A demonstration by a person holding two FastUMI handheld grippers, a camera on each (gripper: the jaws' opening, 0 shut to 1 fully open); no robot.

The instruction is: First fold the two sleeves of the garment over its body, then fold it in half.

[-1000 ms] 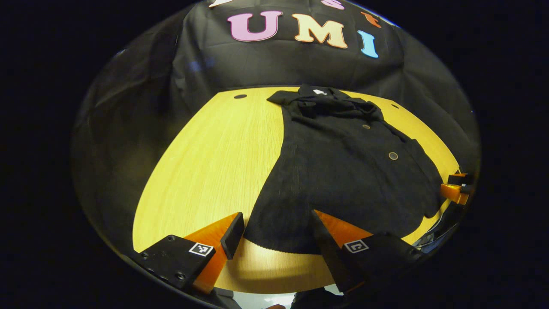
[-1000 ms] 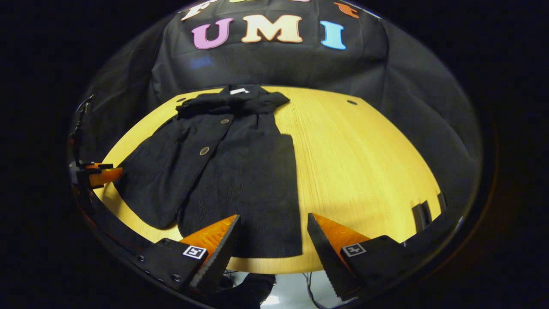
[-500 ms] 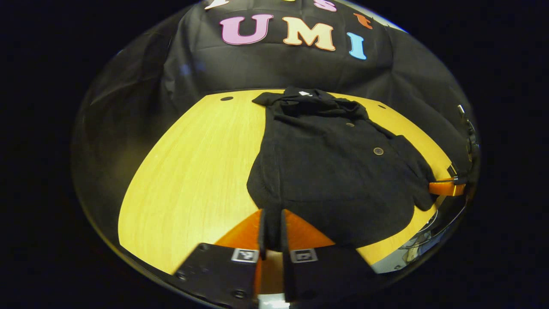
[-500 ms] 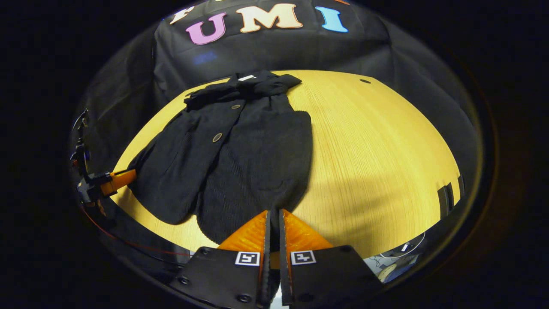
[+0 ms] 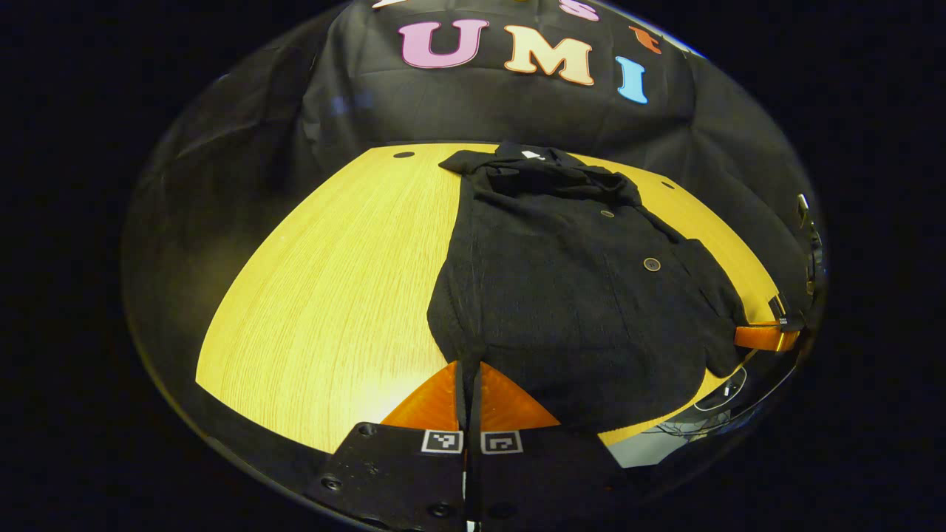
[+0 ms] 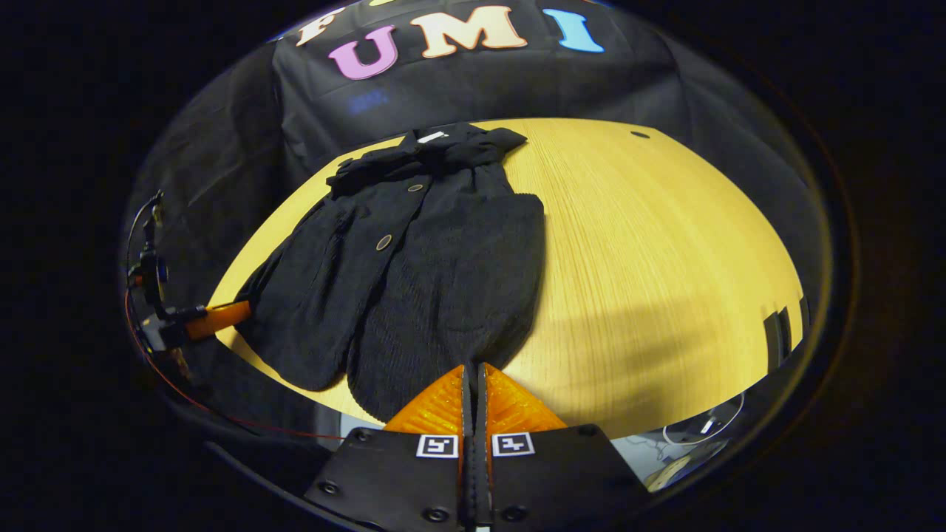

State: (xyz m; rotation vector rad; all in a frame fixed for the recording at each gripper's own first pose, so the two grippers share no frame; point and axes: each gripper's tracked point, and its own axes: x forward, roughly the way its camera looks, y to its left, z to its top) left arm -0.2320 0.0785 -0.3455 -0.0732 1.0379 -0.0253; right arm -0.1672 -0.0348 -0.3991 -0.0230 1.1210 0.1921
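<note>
Black garment (image 5: pixel 576 295) lies flat on the yellow tabletop (image 5: pixel 332 281), sleeves folded in, left gripper (image 5: pixel 467 384) and right gripper (image 6: pixel 474 388) each pinching a near hem corner, fingers closed on fabric.

left tongs (image 5: pixel 468 373) clamped on hem | right tongs (image 6: pixel 474 377) clamped on hem

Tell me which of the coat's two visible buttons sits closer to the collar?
The smaller-looking upper button, just below the collar; the other button lies further down the black coat.
</note>
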